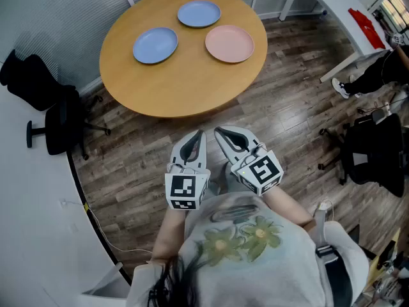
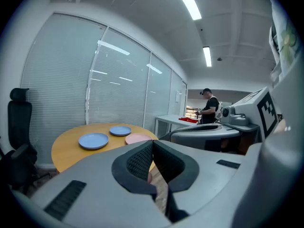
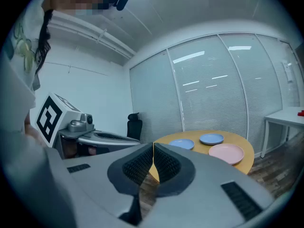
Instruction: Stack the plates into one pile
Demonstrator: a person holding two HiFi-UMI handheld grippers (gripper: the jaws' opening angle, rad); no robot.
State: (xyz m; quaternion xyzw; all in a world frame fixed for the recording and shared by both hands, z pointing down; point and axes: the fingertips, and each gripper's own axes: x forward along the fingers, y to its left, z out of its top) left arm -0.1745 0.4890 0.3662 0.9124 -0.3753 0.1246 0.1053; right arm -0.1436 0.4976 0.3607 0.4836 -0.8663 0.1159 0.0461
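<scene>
The left gripper (image 1: 199, 134) and right gripper (image 1: 218, 132) hang side by side over the wood floor (image 1: 281, 107), short of the round surface (image 1: 185, 85). Both pairs of jaws are clenched with nothing between them. On the surface, the near blue plate (image 1: 155, 45), far blue plate (image 1: 199, 13) and pink plate (image 1: 229, 43) lie apart, unstacked.

I read wood floor (image 1: 147, 152) clear at 12 o'clock up to the round table (image 1: 185, 91), whose near half is free. On the far half, blue plate (image 1: 155, 45), second blue plate (image 1: 199, 13) and pink plate (image 1: 229, 43) lie apart, with gaps between. Black office chair (image 1: 54, 117) stands at 10 o'clock, second chair (image 1: 374, 155) at 3 o'clock.
</scene>
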